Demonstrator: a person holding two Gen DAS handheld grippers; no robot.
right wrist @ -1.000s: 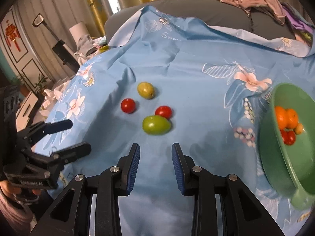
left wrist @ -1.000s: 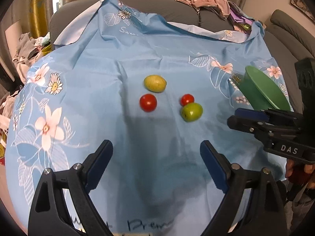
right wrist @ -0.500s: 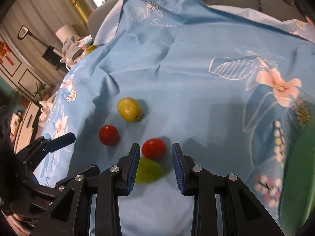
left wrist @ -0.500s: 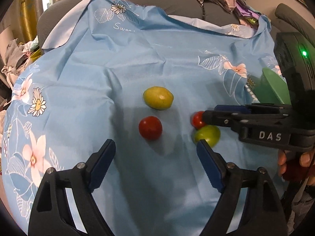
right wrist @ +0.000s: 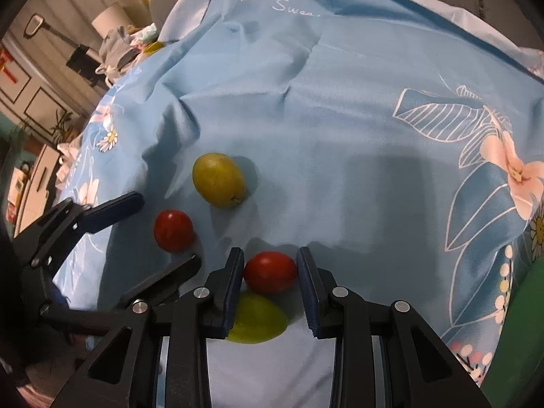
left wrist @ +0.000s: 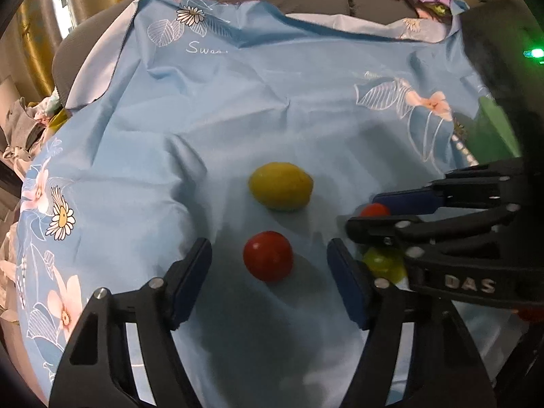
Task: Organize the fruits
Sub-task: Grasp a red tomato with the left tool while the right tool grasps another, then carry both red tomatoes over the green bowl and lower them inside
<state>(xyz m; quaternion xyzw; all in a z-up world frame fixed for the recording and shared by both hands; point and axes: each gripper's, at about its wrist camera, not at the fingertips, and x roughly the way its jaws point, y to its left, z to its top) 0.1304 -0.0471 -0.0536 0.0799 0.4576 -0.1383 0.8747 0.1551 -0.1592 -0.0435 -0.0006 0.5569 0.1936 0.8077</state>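
1. The left black two-finger gripper with blue pads (left wrist: pixel 269 261) is spread wide, low over the pale blue floral cloth (left wrist: pixel 272 102). A round red tomato (left wrist: pixel 268 256) lies on the cloth between its fingertips, with clear gaps on both sides.
2. The right black two-finger gripper with blue pads (right wrist: pixel 271 273) brackets a second, oval red tomato (right wrist: pixel 270 271). The pads stand at or just off its sides; full contact cannot be told.
3. A green oval fruit (right wrist: pixel 255 319) lies on the cloth just behind that tomato, partly under the right gripper's left finger.
4. A yellow-green egg-shaped fruit (right wrist: pixel 218 180) rests farther out on the cloth, apart from both grippers.
5. The green bowl's rim (right wrist: pixel 520 323) shows at the right edge of the right wrist view; its contents are out of sight.
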